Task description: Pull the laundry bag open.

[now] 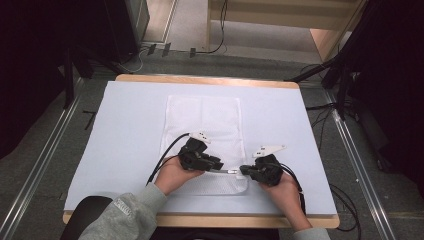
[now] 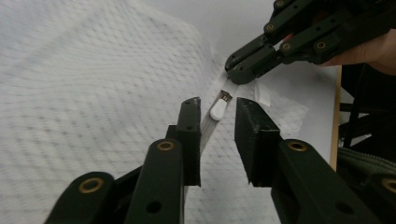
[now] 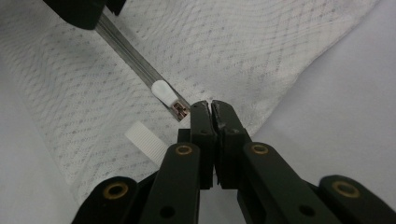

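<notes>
Mesh bag [image 1: 202, 120] flat on tabletop [image 1: 125, 130]. Zip pull [image 2: 218, 110] between spread left tool [image 2: 217, 116]; right tool [image 3: 211, 108] pinched on bag edge. Risk: pull missed, mesh snagged if tugged.

White mesh cloth on my matt tabletop

I see the mesh bag [image 1: 202, 125] woven and rough; its zipper pull [image 2: 218, 110] smooth white plastic; wood-edged tabletop [image 1: 125, 130] around it.

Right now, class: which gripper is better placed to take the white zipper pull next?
Left. The left gripper stands open, its jaws either side of the white zipper pull. The right gripper is shut on the mesh bag's edge.
</notes>
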